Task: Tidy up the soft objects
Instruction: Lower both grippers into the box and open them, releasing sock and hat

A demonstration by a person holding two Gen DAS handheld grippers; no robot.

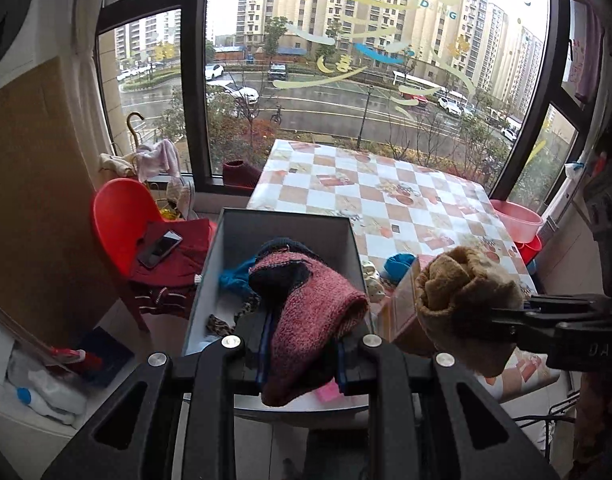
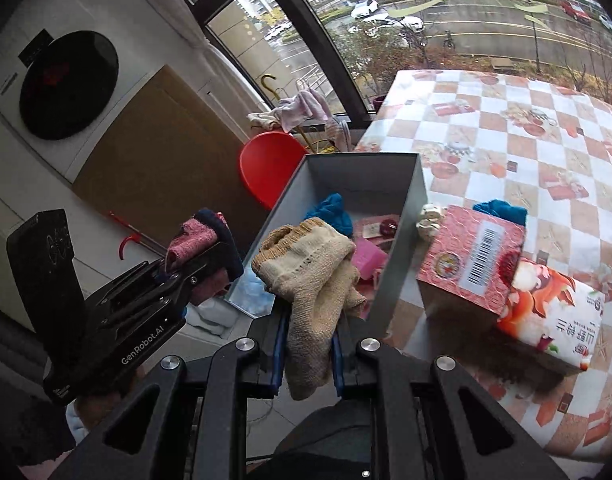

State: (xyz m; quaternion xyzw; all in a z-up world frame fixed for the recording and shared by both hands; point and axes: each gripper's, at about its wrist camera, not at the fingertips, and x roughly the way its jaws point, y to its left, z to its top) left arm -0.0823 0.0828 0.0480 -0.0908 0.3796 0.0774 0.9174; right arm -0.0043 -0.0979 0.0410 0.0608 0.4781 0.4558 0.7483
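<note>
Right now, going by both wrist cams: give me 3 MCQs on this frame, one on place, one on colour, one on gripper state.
1. Where is the phone?
A. on the red chair
B. in the grey box
C. on the checkered table

2. What colour is the sock in the right gripper?
A. blue
B. tan
C. white

3. What state is the left gripper in?
A. open, empty
B. shut on the pink sock
C. shut on the patterned carton

Answers:
1 A: the phone lies on red cloth on the red chair.
2 B: the right gripper pinches a tan sock.
3 B: the left gripper clamps a pink sock.
</note>
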